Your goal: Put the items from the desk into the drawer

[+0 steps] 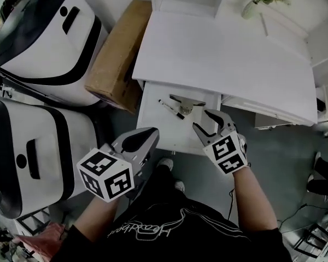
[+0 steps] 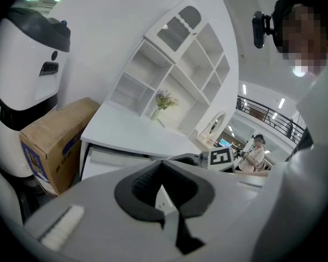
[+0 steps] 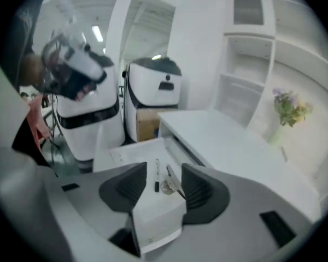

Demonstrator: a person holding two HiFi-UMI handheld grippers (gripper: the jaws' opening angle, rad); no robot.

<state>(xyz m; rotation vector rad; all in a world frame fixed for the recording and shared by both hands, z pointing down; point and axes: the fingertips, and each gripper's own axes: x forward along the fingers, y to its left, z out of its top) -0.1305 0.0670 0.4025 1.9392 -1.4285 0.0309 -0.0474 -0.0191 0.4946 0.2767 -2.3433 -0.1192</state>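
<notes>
Bench (image 1: 218, 59): white. We find one drawer (image 1: 153, 119) standing open below its front edge, toward the front left corner.

Drawer contents: we count two things. A dark pen (image 1: 171, 109) lies near the drawer's back edge, with a small greyish item (image 1: 185, 106) just beside it on the right; we cannot make out what that item is.

Left gripper (image 1: 150, 134): we read the fingers as closed tip to tip with nothing between them. It hangs off the drawer's front left corner.

Right gripper (image 1: 206, 122): fingers spread wide, holding nothing. We place it above the drawer's front right corner, pointing down at the pen and the greyish item.

Also noted: a vase of flowers (image 1: 250, 9) at the bench's back edge, and a cardboard box (image 1: 117, 53) against the bench's left edge.
</notes>
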